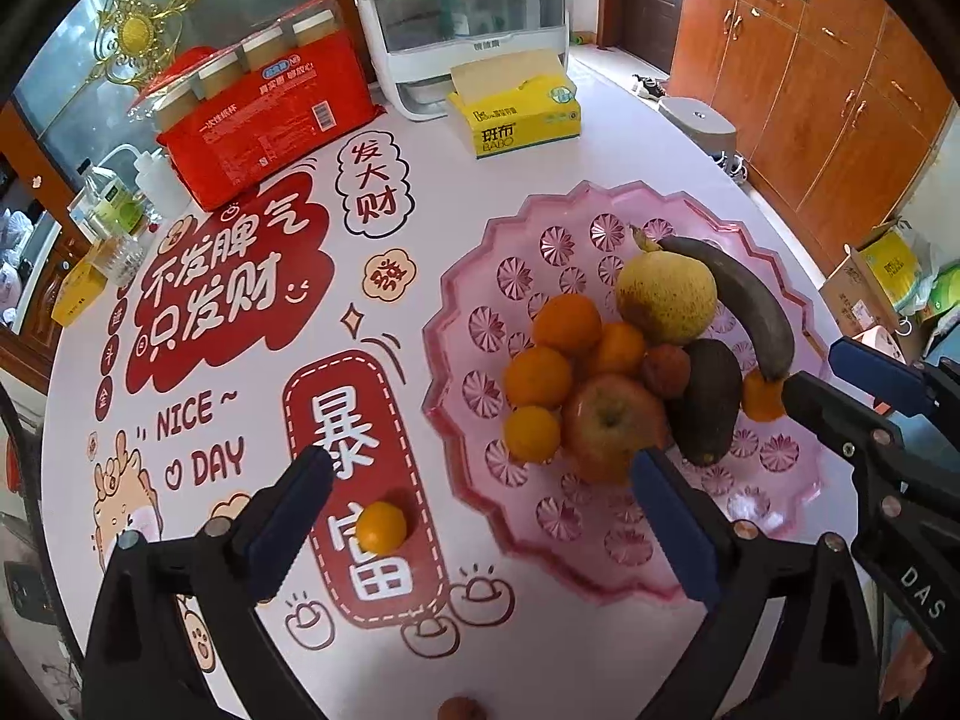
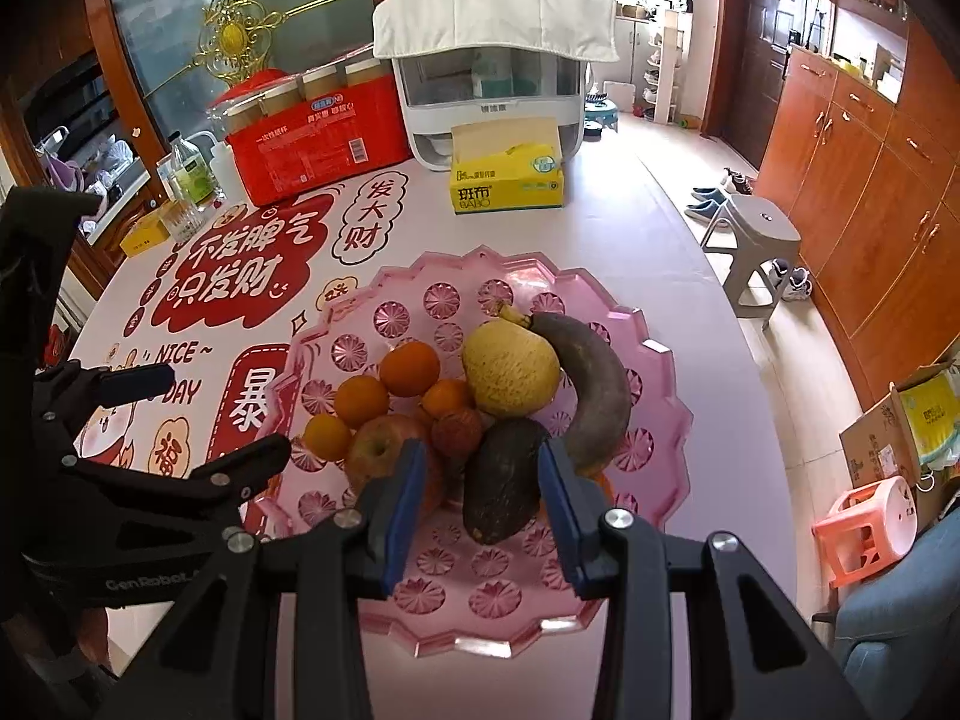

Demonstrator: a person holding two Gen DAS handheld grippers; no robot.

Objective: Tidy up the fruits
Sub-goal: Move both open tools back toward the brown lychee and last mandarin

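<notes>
A pink scalloped plate (image 1: 480,300) (image 2: 420,630) on the table holds several oranges, an apple (image 1: 609,420) (image 2: 384,450), a pear (image 1: 666,294) (image 2: 510,369), a dark banana (image 1: 744,306) (image 2: 594,390), an avocado (image 1: 708,402) (image 2: 501,480) and a lychee (image 1: 663,369). One small orange (image 1: 381,527) lies on the table left of the plate, between the fingers of my open, empty left gripper (image 1: 480,510). My right gripper (image 2: 480,498) is open over the plate's near side, its fingers either side of the avocado; it also shows in the left wrist view (image 1: 840,378).
A brown lychee (image 1: 461,709) lies at the table's near edge. At the back stand a red cup package (image 1: 270,114), a yellow tissue box (image 1: 519,114), a white appliance (image 1: 474,42) and bottles (image 1: 114,210). Stools (image 2: 756,240) and cabinets are on the right.
</notes>
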